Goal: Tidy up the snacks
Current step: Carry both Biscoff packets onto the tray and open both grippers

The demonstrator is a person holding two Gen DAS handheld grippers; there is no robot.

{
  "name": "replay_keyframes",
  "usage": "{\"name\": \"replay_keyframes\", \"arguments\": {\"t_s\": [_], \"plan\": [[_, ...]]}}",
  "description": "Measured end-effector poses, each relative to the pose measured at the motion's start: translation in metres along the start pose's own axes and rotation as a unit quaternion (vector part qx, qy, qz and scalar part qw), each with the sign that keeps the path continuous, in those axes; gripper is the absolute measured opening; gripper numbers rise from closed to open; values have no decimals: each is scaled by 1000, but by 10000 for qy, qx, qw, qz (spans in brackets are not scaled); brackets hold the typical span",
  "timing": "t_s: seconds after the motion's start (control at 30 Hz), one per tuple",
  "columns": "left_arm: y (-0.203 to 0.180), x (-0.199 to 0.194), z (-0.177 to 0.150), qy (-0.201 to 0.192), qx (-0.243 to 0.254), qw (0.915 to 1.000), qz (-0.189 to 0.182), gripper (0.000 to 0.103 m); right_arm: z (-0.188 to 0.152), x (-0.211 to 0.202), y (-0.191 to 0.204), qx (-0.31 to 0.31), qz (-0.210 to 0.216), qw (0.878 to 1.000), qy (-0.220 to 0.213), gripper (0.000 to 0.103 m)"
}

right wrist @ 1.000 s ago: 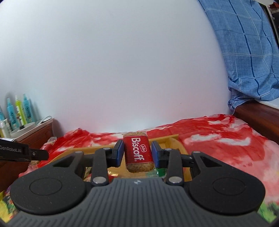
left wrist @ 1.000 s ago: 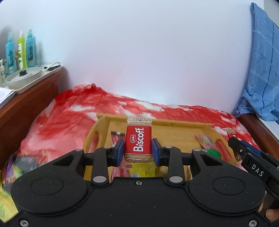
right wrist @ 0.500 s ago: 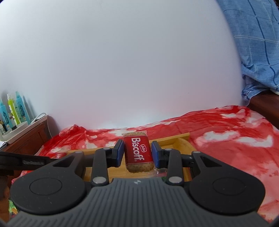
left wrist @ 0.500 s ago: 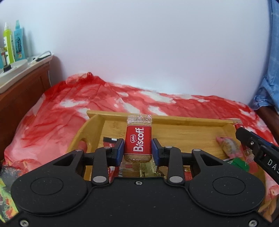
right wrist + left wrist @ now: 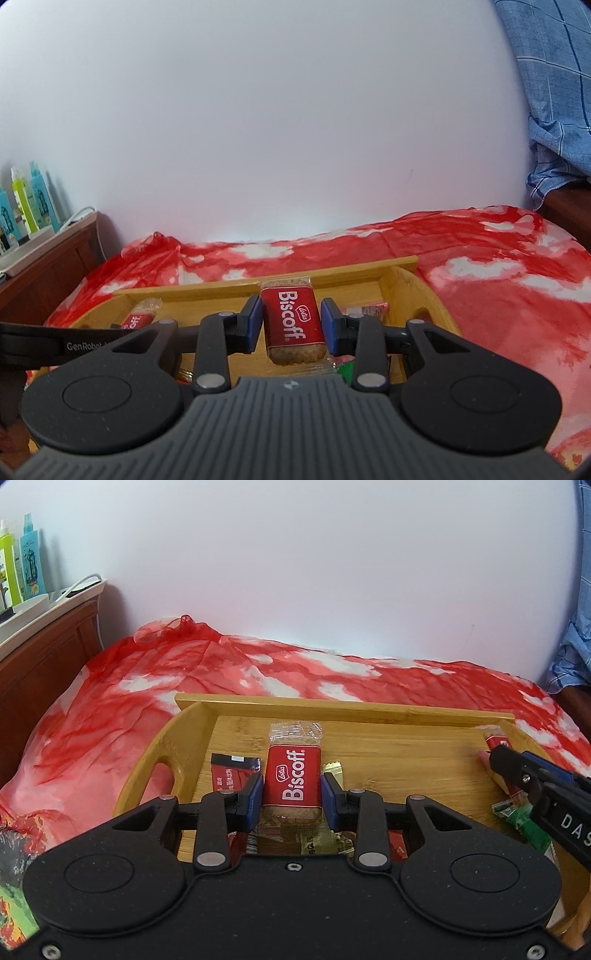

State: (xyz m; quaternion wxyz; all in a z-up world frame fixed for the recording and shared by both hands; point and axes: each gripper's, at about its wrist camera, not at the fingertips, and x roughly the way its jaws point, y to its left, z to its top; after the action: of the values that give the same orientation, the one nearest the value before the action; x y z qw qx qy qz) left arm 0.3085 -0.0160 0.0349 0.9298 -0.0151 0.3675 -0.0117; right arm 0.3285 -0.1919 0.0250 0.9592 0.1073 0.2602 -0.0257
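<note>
Each tool grips a Biscoff packet, left tool [image 5: 291, 794] and right tool [image 5: 291, 325], above the bamboo tray [image 5: 343, 703] already holding several snacks; both await placing.

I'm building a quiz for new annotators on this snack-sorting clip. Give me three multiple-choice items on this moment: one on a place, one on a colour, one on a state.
1. Where is the left tool with its Biscoff packet?
A. Over the wooden tray
B. Over the bedside shelf
C. Against the blue cloth

2. What colour is the label on the biscuit packet in the right tool?
A. Green
B. Red
C. Yellow

3. What is the state of the right tool?
A. Wide open, empty
B. Shut on a bottle
C. Shut on a Biscoff packet

Answers:
1 A: the left wrist view shows the wooden tray right behind and below the held packet.
2 B: the right tool's packet has a red label with white lettering.
3 C: both blue pads sit against the packet's sides.
</note>
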Motion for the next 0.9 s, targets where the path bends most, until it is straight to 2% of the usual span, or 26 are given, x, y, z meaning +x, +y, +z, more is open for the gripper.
{"name": "replay_keyframes", "arguments": {"t_s": [0.9], "plan": [[1,8,-4,67,-20,10000,-19,32,-1,13,7,-252,-68,9989,387,40]]}}
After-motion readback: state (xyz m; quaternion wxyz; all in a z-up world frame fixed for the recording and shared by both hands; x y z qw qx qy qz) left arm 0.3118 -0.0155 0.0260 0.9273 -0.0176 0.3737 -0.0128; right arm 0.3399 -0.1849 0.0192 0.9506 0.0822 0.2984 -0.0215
